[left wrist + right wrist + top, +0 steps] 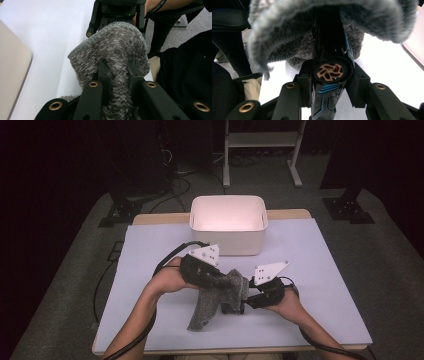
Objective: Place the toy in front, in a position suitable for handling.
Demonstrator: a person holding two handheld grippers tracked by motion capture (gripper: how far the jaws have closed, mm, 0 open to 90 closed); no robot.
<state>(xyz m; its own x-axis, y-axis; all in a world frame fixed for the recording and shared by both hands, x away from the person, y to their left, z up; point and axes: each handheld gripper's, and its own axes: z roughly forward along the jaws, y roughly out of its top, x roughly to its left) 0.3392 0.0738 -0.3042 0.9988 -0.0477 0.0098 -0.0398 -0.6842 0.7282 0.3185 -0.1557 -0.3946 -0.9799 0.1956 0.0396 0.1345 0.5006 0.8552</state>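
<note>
A grey knitted pouch (212, 305) hangs between both grippers above the white table cover. My left gripper (118, 75) is shut on a fold of the pouch (115, 45), pinching the fabric between its pads. My right gripper (329, 75) is shut on a black cylindrical device (328, 30) with blue stripes and a gold vented end. The device's far part goes under the pouch's open edge (287, 27) and is hidden there. In the high view the left gripper (220, 280) and right gripper (247, 297) face each other, close together near the table's front middle.
A cream bin (227, 240) stands open and empty at the back middle of the table. The white table cover (320, 285) spreads on both sides of the hands. Cables trail from each gripper toward the front edge.
</note>
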